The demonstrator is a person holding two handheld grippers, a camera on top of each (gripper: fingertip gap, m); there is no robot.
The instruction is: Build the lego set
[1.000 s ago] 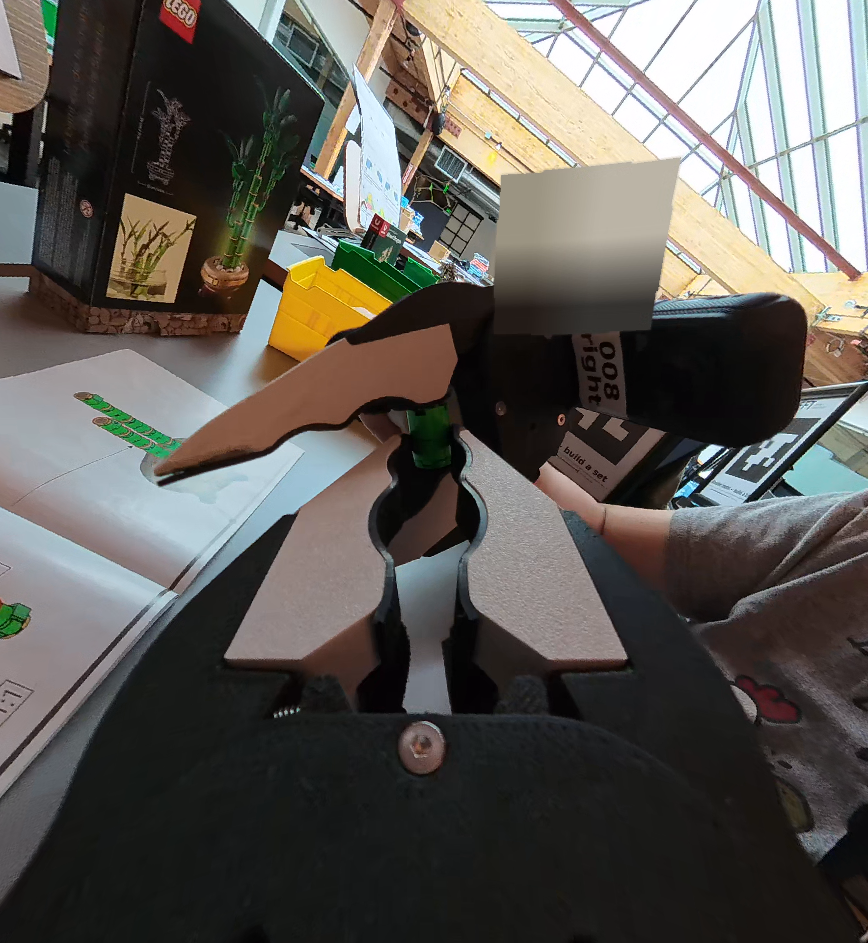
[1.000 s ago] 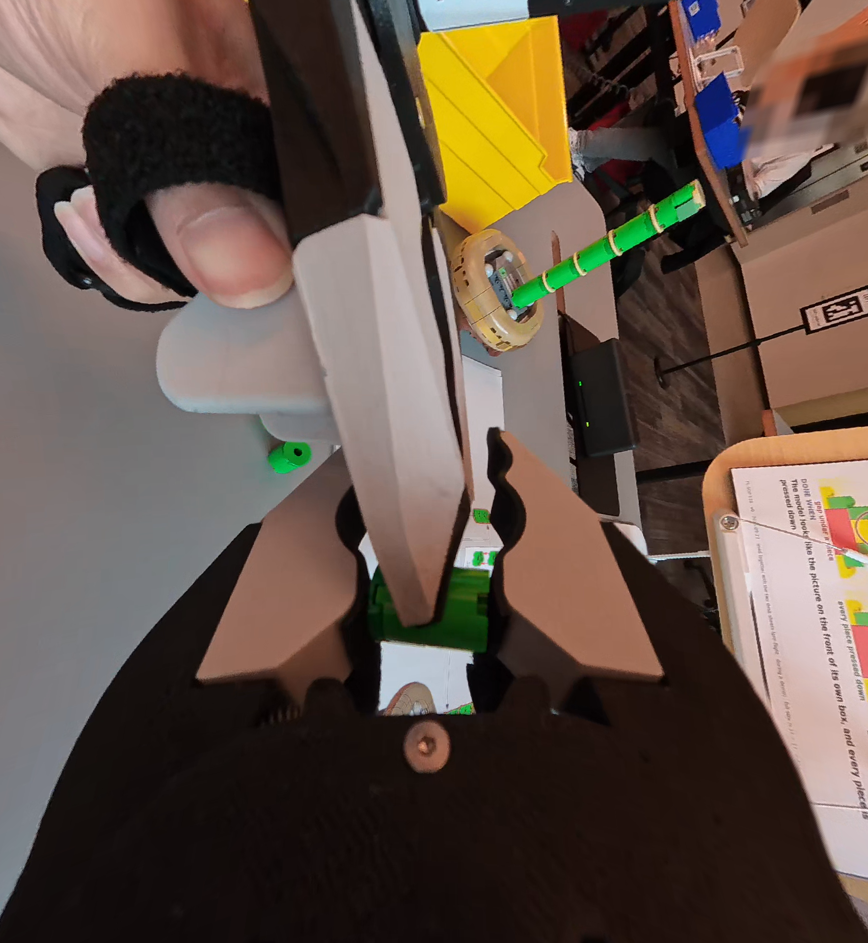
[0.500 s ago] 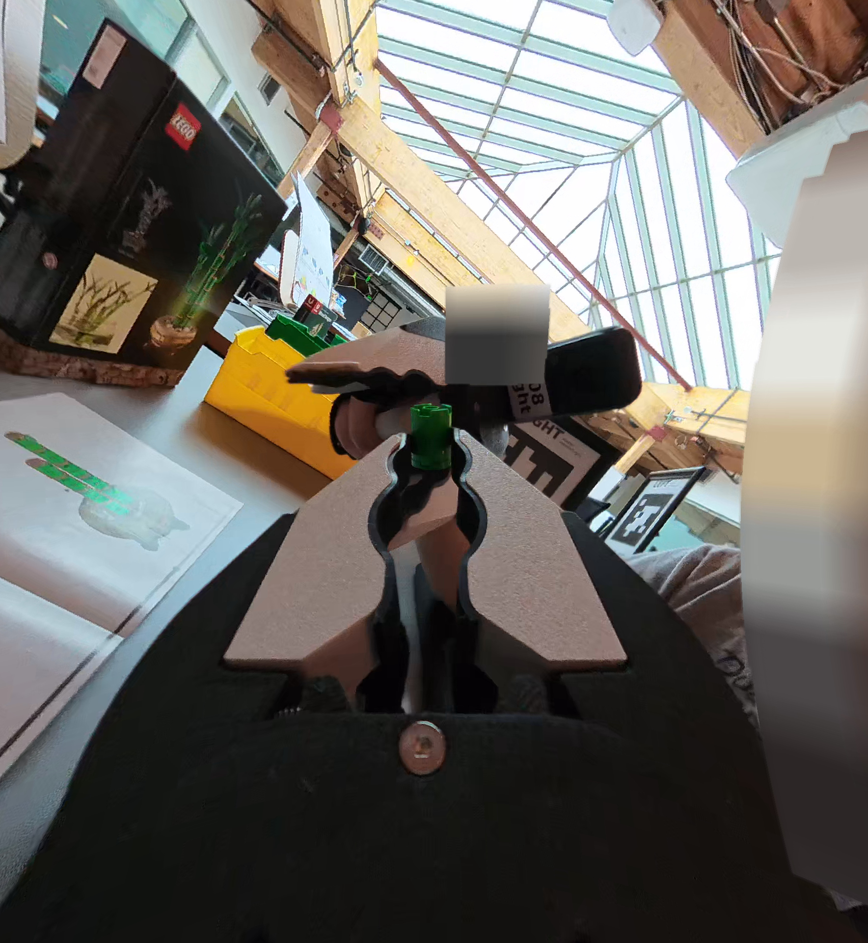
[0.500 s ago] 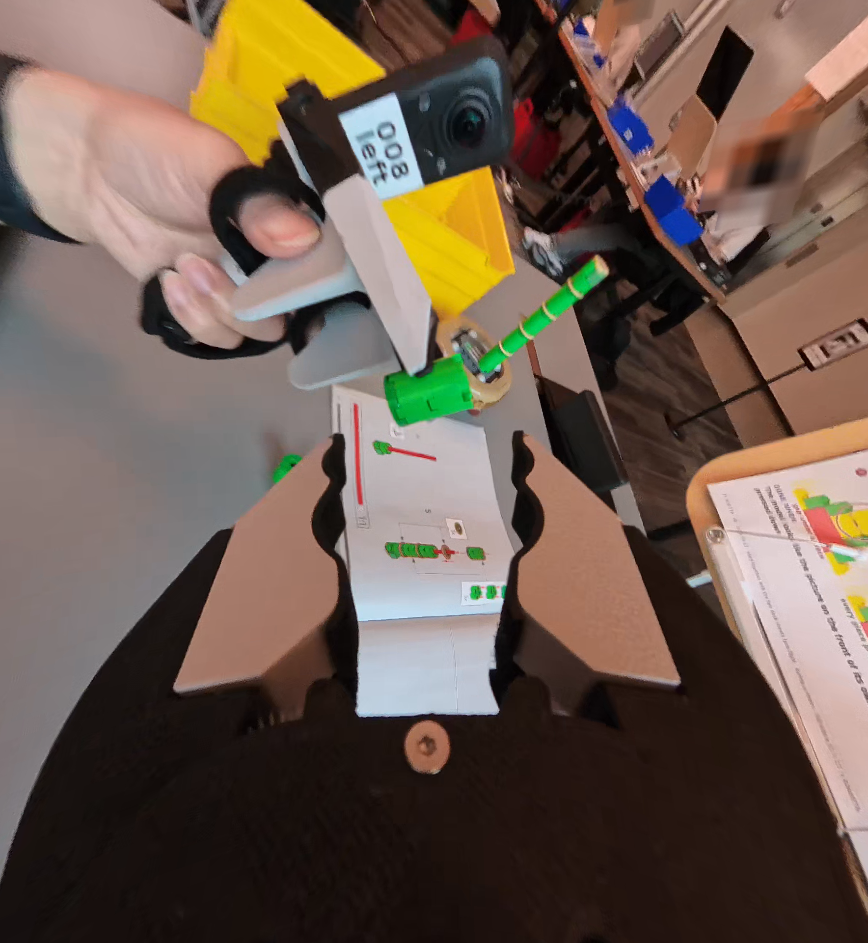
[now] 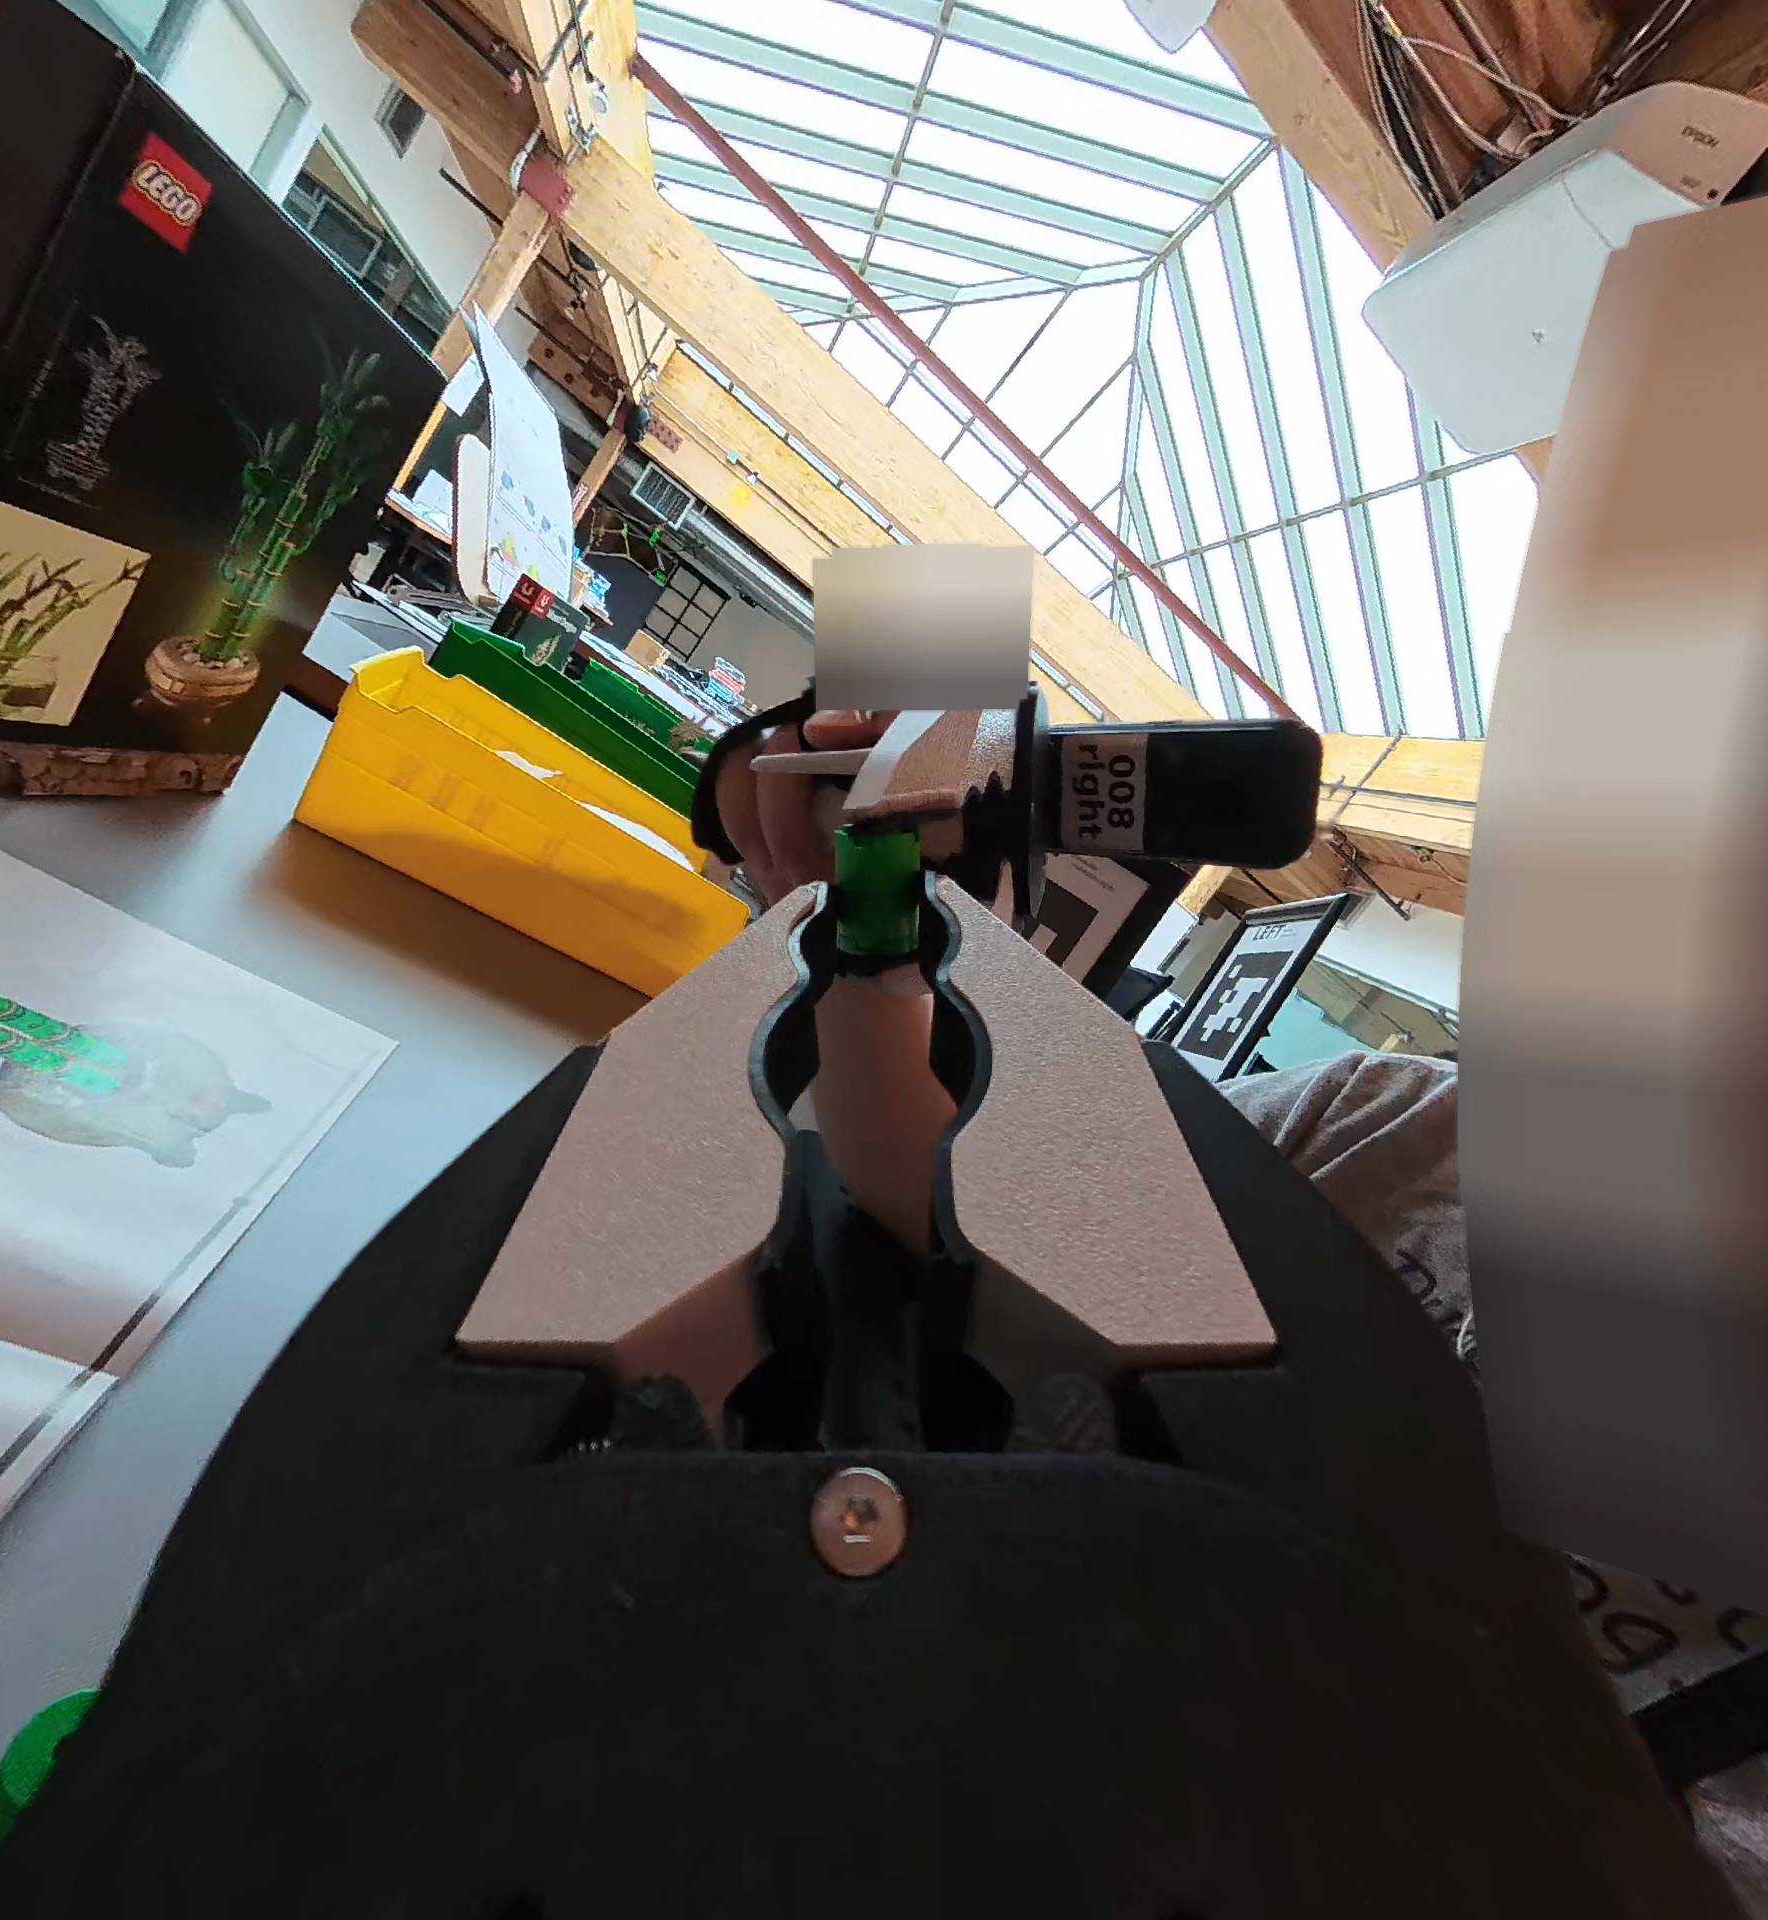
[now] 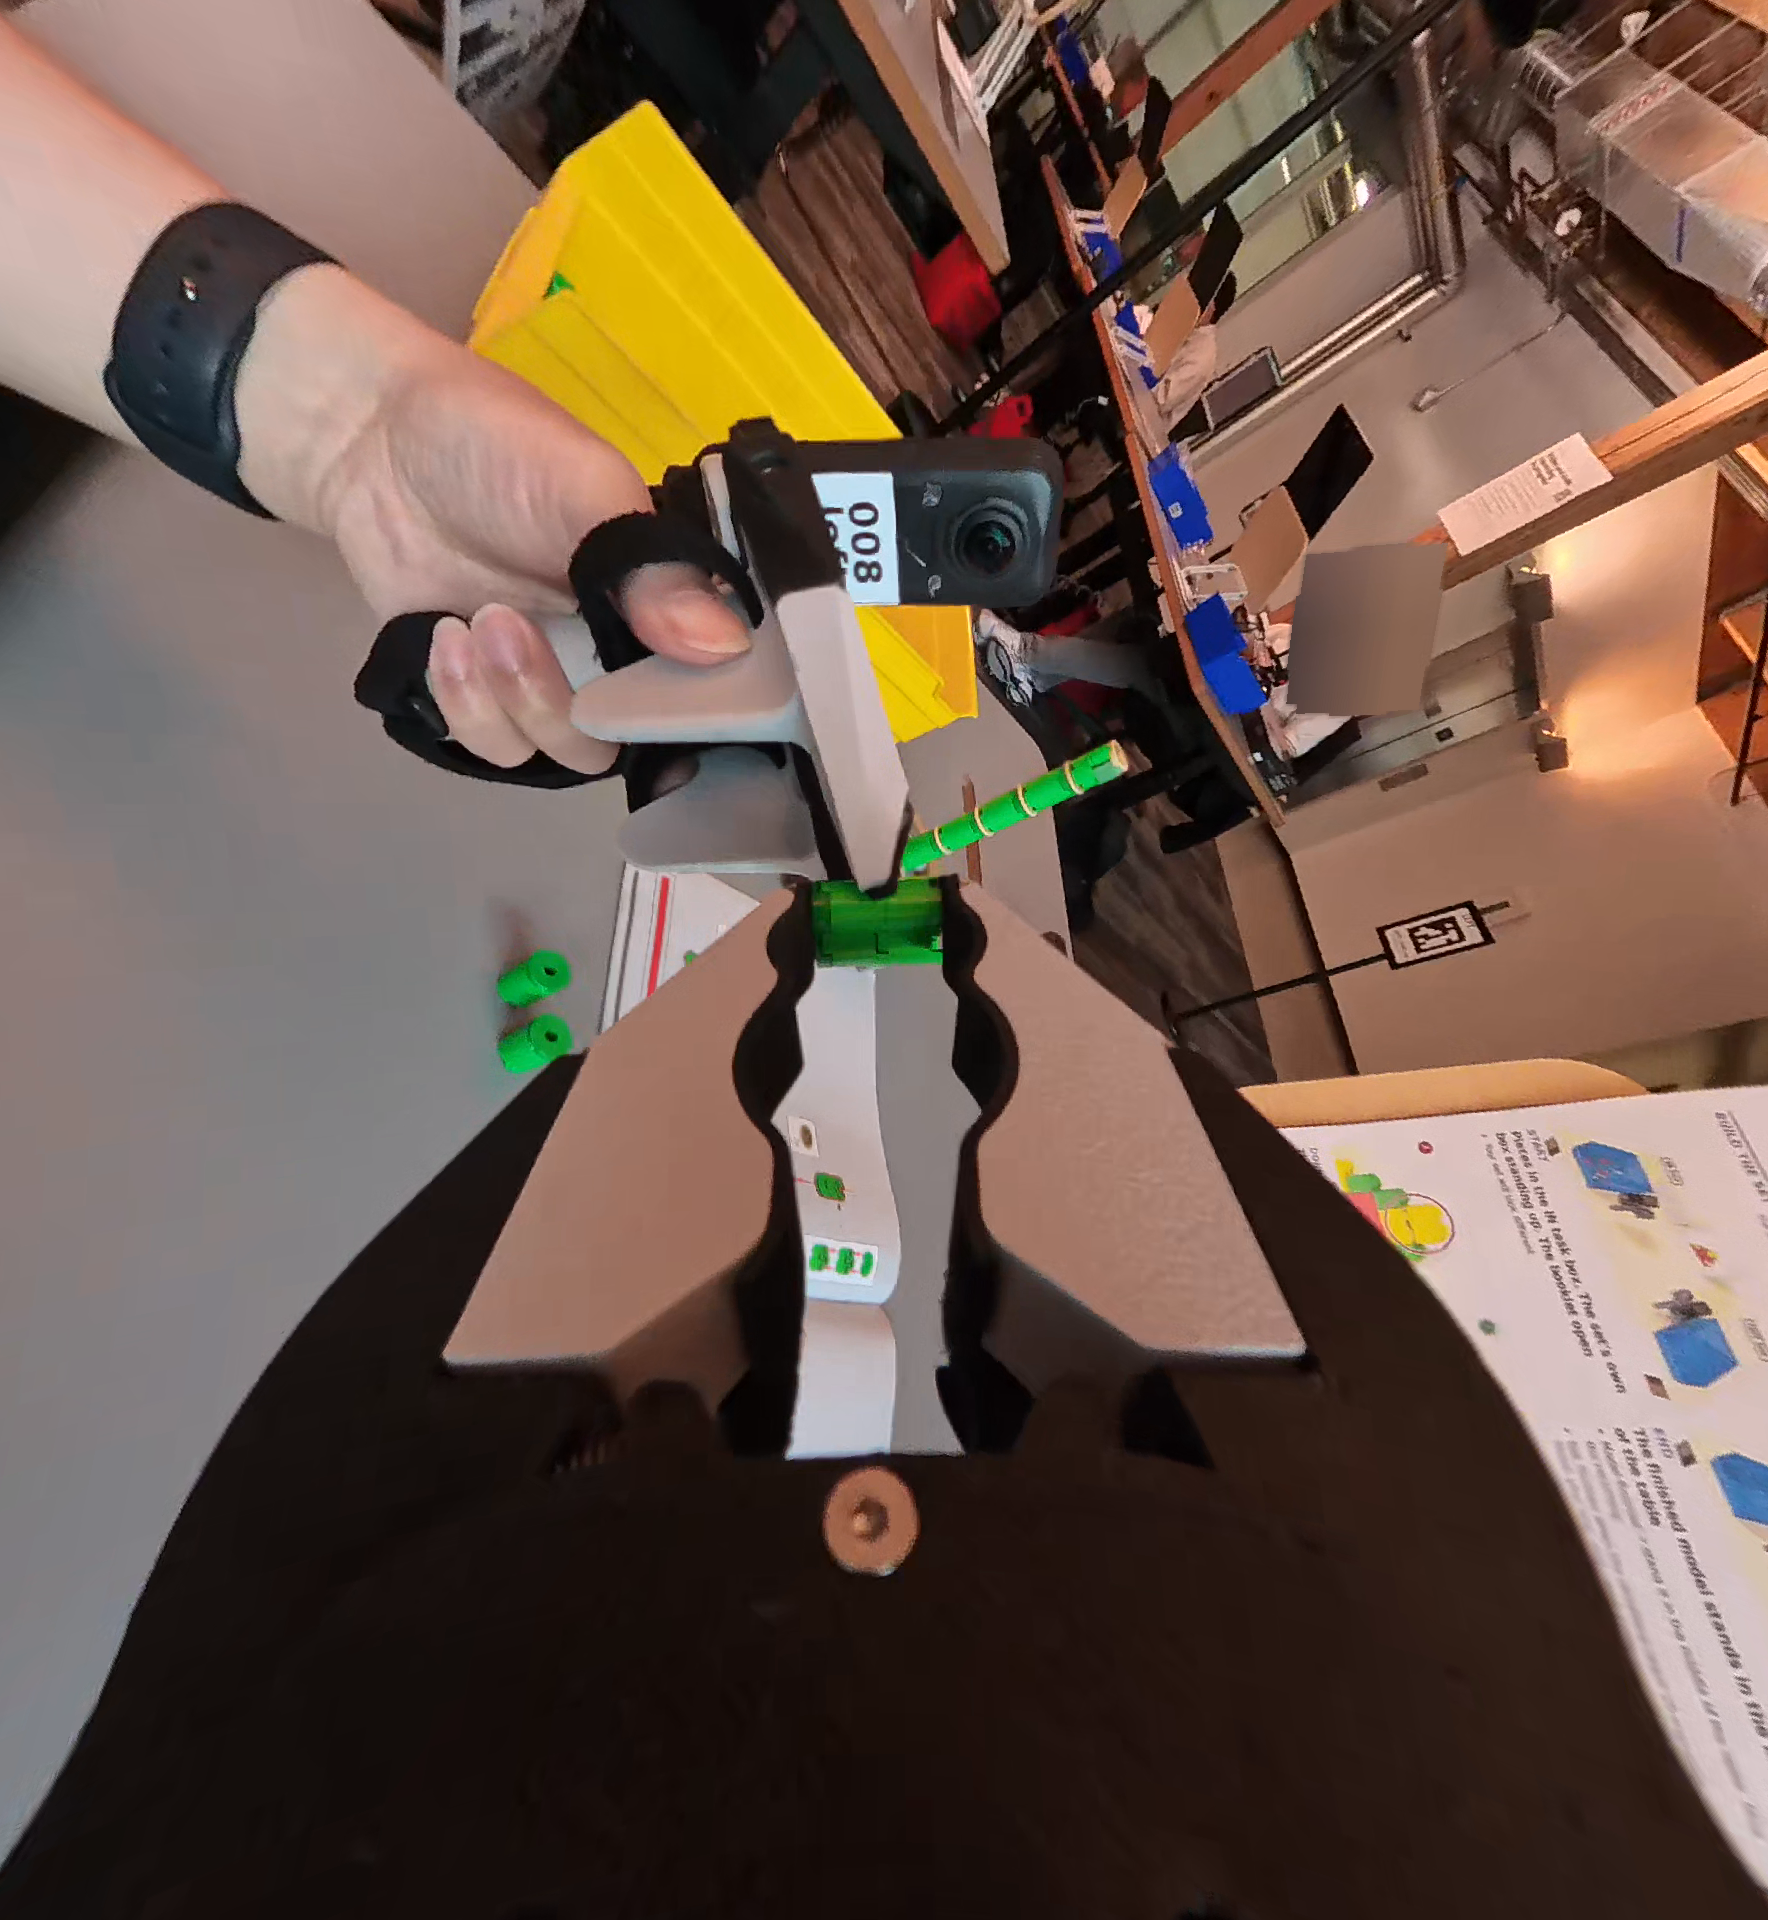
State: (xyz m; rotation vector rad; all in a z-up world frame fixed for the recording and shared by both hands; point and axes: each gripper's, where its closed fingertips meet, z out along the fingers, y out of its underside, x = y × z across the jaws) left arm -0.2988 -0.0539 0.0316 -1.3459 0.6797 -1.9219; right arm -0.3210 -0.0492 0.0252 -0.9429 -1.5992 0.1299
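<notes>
A short green cylinder stack is pinched between the tips of my left gripper, which is shut on its middle and holds it above the table. In the right wrist view the same green stack lies crosswise between the tips of my right gripper, whose fingers press on its two ends. The left gripper comes down on it from above, held by a hand. The right gripper shows just beyond the piece in the left wrist view. A green bamboo stalk stands behind; its pot is hidden.
Two loose green cylinders lie on the grey table by the open instruction booklet. A yellow bin and a green bin stand behind, with the black set box at far left. A printed sheet on a board lies at right. Less than 4 cm separates the two grippers' tips.
Half a second ago my right gripper was open and drawn back from the piece. It has moved in and its tips have closed on the ends of the green stack held by the left.
</notes>
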